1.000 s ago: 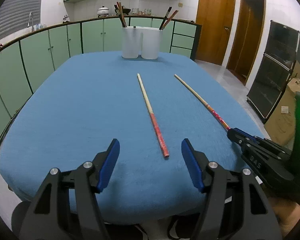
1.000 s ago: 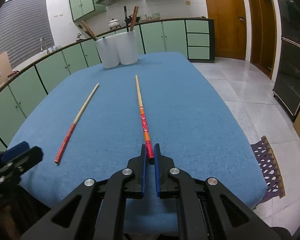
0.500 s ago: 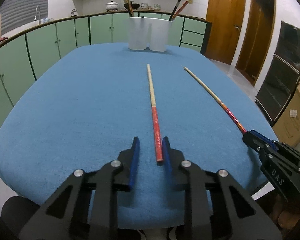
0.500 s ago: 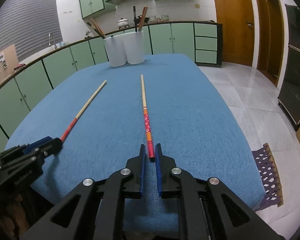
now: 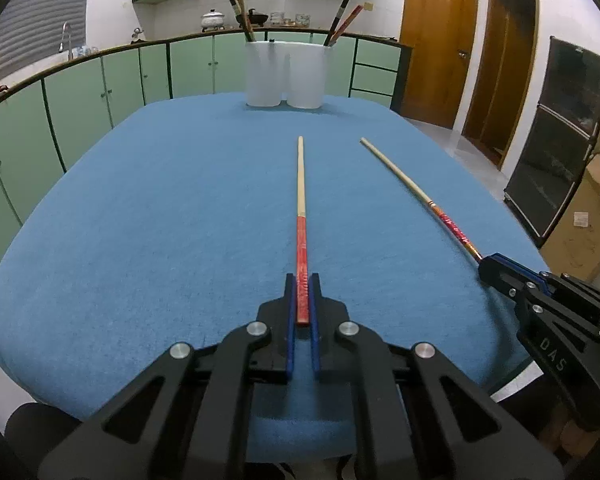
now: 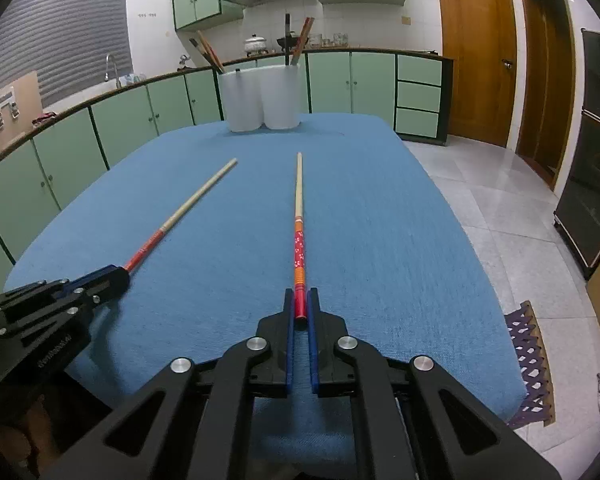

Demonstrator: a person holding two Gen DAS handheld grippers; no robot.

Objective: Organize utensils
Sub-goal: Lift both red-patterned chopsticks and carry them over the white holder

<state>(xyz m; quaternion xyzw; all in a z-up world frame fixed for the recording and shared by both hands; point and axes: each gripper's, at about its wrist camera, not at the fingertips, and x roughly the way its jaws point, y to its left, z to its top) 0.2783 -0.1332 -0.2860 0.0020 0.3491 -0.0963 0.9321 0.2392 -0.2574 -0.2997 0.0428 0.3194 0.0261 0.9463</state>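
On the near edge of the blue table [image 5: 148, 216]: both grippers are working side by side.
Left gripper [image 5: 301, 280]: its blue pads are pinching the red end of the plain red chopstick [image 5: 300, 196], which is lying straight toward the far side.
Right gripper [image 6: 299, 294]: its pads are pressing on the red tip of the patterned chopstick [image 6: 299, 216], also pointing far.
Far end: two white holders [image 5: 286, 74] are standing touching each other, with dark and red sticks leaning out of them.
Hidden: the holders' insides are not showing; the hands are mostly falling outside both views.
Hard to make out: the items on the far counter [image 6: 340, 50] are looking too small to name.
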